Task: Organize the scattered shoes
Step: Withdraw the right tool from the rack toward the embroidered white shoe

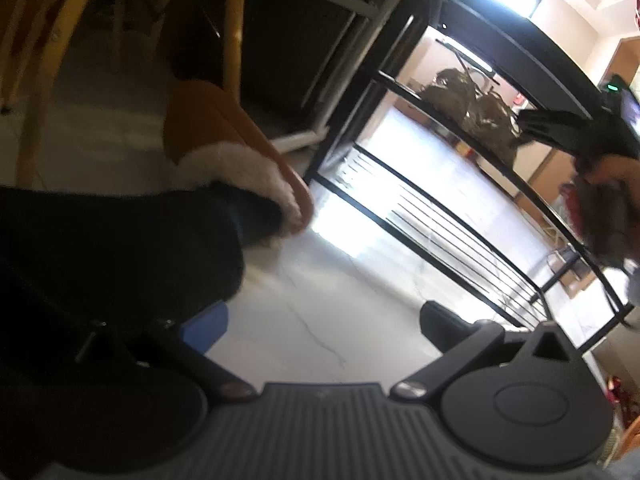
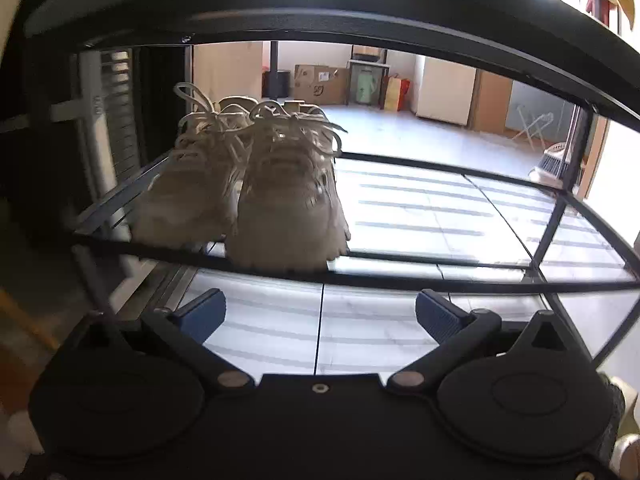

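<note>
A pair of pale laced sneakers [image 2: 280, 204] stands side by side at the left of the black wire rack's middle shelf [image 2: 420, 278]. Just in front of that shelf my right gripper [image 2: 320, 314] is open, its blue pads apart with nothing between them. A tan slipper with white fleece lining [image 1: 224, 148] lies up left in the left wrist view, on the pale floor beside a dark, blurred mass [image 1: 112, 256]. That mass covers part of the left finger. My left gripper [image 1: 322, 326] is open, with only bare floor between its fingers. The rack [image 1: 420, 208] and the sneakers [image 1: 472, 112] show at the right.
Yellow wooden chair legs [image 1: 234, 20] stand behind the slipper. A person's hand [image 1: 612, 184] holds the other gripper near the rack's top. Beyond the rack are cardboard boxes [image 2: 320, 84], a white cabinet [image 2: 444, 96] and a broom [image 2: 550, 164] on pale tiled floor.
</note>
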The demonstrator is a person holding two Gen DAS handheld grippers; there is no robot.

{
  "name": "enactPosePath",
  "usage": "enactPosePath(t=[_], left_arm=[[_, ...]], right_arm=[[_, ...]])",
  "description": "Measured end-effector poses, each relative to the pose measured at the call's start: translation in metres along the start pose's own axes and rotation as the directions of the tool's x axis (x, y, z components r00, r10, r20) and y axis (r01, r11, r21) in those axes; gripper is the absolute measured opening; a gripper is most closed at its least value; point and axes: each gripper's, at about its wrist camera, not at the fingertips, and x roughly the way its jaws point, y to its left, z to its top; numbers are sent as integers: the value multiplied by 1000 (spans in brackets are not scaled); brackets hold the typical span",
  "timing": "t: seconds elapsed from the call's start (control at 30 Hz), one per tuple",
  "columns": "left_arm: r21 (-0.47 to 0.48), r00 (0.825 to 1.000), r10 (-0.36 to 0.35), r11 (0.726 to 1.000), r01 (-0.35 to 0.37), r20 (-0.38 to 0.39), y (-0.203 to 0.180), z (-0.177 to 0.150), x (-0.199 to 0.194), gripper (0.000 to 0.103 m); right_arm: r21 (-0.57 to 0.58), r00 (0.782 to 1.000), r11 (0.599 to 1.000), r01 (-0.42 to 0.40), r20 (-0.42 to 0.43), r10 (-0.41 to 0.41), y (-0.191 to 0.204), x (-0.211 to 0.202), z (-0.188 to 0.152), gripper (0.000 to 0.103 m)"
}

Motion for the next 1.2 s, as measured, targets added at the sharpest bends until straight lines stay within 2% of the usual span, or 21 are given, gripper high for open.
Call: enactPosePath(t=[0.23, 0.37, 0.5, 0.6, 0.83, 0.97, 1.07, 1.2], left_arm=[[151, 999, 23, 988, -29, 42, -23, -5, -8, 102], [292, 998, 59, 954, -64, 26, -54, -8, -11, 102], [379, 999, 48, 924, -53, 21, -89, -8, -12, 102], [397, 999, 27, 918, -16, -22, -118, -3, -11, 102], [442, 998, -24, 896, 44, -52, -171, -1, -11, 102], [474, 999, -15, 880, 32, -40, -187, -5, -17, 102], [514, 1000, -12, 857, 25, -28, -199, -10, -22, 103], [524, 999, 17, 852, 4, -36, -205, -8, -17, 102]], right_arm=[[42, 998, 998, -54, 44, 52, -37, -73, -49, 103], [86, 998, 996, -30, 53, 26, -58, -108, -84, 103], [87, 999, 996, -28, 18, 27, -71, -127, -112, 103], [102, 999, 994, -30, -14, 31, -83, -136, -134, 103], [186, 999, 983, -9, -36, 16, -111, -149, -165, 103], [238, 1000, 971, 16, -25, -11, -124, -156, -173, 103], [269, 1000, 963, 14, -16, -10, -133, -158, -174, 103], [283, 1000, 959, 18, -4, -18, -138, -160, -175, 103]])
